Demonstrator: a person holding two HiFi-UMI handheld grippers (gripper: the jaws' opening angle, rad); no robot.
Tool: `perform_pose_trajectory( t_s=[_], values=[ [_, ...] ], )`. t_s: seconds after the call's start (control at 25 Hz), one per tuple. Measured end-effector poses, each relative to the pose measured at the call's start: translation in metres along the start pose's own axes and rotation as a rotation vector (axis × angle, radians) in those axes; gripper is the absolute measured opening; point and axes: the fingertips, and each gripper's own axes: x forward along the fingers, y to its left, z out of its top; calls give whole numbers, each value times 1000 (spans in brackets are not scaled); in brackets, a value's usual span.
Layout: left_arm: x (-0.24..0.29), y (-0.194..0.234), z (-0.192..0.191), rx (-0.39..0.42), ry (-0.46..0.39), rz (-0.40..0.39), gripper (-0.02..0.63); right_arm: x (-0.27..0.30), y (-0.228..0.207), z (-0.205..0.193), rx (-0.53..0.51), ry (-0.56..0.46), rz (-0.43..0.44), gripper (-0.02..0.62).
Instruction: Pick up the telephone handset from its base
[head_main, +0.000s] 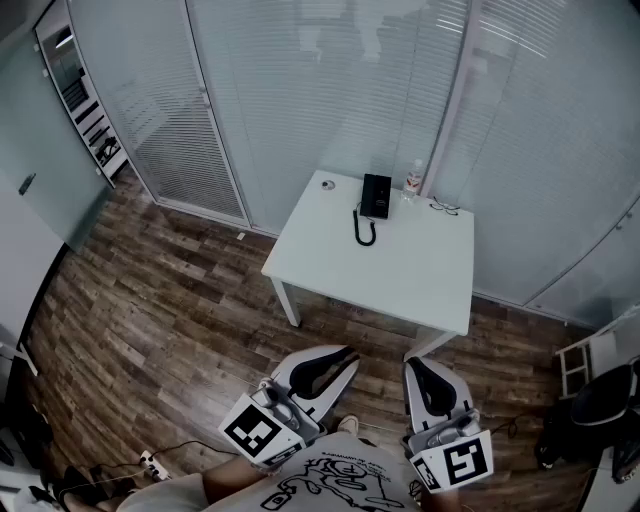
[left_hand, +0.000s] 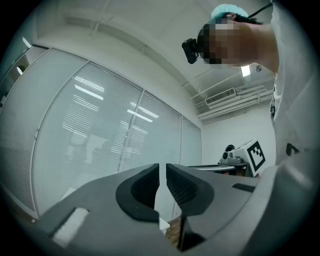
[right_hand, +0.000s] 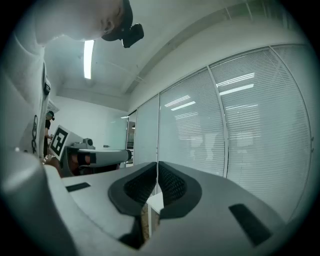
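Well, the white table (head_main: 400, 270) stands pushed into a corner of glass walls with blinds (head_main: 300, 90), so its far and right edges are closed off. Only its near edge and left edge face open wood floor (head_main: 170, 320). That floor lies bare between me and the table's near edge.

Both claws are held low in front of the person's body, well short of the table, pointing roughly level towards it. The left claw (head_main: 349, 353) has its jaws a narrow slit apart with nothing between them. The right claw (head_main: 419, 363) has its jaws together and is also empty. They sit side by side, near each other but apart.

The telephone handset (head_main: 370, 198) lies on its base (head_main: 384, 192) near the table's far edge, the two reading as one dark block. The coiled cord (head_main: 364, 232) loops towards me from it. A clear bottle (head_main: 413, 180) stands just right of the base, with a pair of glasses (head_main: 445, 208) beyond that. A small round object (head_main: 328, 185) lies to the left.

A power strip (head_main: 151, 465) lies on the floor at lower left, and dark gear (head_main: 600, 410) sits at far right.
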Motion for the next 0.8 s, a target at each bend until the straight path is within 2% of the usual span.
perform_pose_trajectory(
  t_s=[0.16, 0.48, 0.6, 0.8],
  values=[
    [10, -2, 3, -17, -6, 5, 41, -2, -11, 0, 4, 3, -6, 11],
    [37, -9, -6, 8, 12, 2, 41, -7, -42, -6, 43, -23, -11, 11],
    [50, -14, -5, 15, -19, 4, 41, -12, -56, -11, 46, -14, -10, 11],
    [68, -17, -21, -25, 17, 34, 41, -18, -77, -21, 60, 0, -1, 11]
  ],
)
